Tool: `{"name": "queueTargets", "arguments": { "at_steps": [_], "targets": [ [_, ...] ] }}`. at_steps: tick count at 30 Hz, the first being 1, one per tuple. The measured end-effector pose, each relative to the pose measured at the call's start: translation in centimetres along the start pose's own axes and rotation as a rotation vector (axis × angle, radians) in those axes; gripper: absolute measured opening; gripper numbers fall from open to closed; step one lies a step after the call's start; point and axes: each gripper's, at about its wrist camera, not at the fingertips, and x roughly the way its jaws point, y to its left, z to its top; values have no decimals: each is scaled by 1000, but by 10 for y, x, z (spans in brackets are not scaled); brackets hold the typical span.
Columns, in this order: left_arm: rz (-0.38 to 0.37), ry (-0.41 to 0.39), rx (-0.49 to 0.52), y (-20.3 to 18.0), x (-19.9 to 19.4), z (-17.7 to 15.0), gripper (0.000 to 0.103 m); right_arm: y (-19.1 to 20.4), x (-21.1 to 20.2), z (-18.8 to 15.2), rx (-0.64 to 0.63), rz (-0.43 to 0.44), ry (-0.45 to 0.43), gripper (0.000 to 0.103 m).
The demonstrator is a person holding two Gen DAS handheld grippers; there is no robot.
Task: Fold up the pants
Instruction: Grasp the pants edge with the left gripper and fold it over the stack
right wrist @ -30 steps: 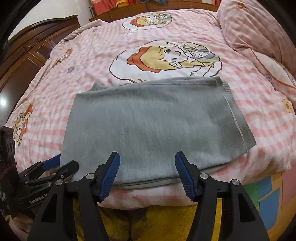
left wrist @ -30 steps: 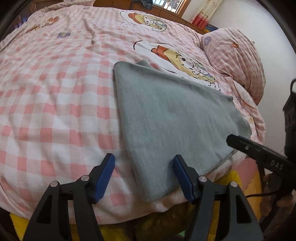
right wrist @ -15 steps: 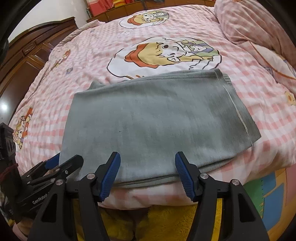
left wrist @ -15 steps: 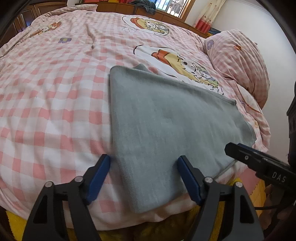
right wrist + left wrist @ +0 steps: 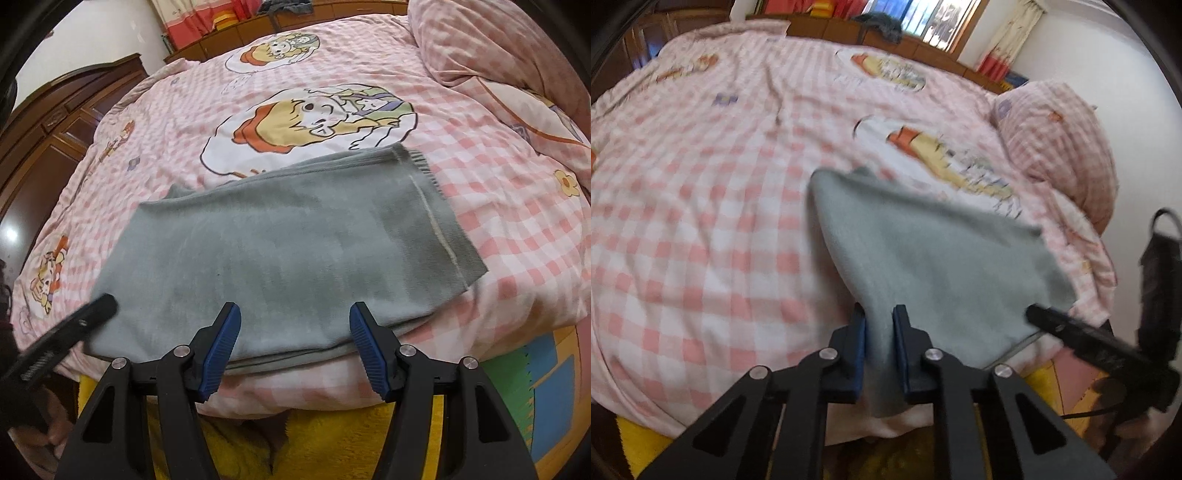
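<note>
The left hand-held gripper [image 5: 879,326] is closing and pinches the pants [image 5: 934,258] on the bed [image 5: 701,221]; the right hand-held gripper [image 5: 295,332] is spread wide.

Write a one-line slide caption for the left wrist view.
Left gripper closing on the near edge of grey folded pants on a pink checked bedspread.

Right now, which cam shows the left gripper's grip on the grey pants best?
Left wrist view: the left gripper is closing, its blue pads pinching a bunched near corner of the grey pants. The right wrist view shows only one blurred black finger of it over the pants' left edge; the contact isn't visible there.
</note>
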Motion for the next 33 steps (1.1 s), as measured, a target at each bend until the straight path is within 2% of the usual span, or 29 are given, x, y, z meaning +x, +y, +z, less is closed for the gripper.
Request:
{"name": "queueTargets", "arguments": {
  "at_steps": [6,11,15,20,23,25,27,29,31,33],
  "targets": [
    [-67,-56,104,-40,-23,18,12,-13,-13,4,23,-6,-37,63],
    [-123,-62,211,-82,-18,28,12,-23,-20,2,39,-18,-47,63],
    [-157,-26,265,-107,6,28,12,-32,-23,2,47,-36,-48,63],
    [-197,69,312,-126,52,17,12,-45,-24,5,63,-52,-49,63],
    [-145,133,342,-129,78,5,19,-45,-22,7,60,-50,-44,63],
    [-142,129,341,-129,81,-1,23,-43,-20,8,49,-45,-39,63],
    [-171,129,346,-130,77,-1,39,-40,-17,12,40,-22,-33,63],
    [-196,142,354,-131,73,-3,46,-37,-14,17,38,17,-22,63],
    [-197,143,361,-130,69,-5,47,-34,-6,26,44,90,7,63],
    [-200,144,360,-129,66,-7,47,-29,1,33,38,124,28,63]
  ]
}}
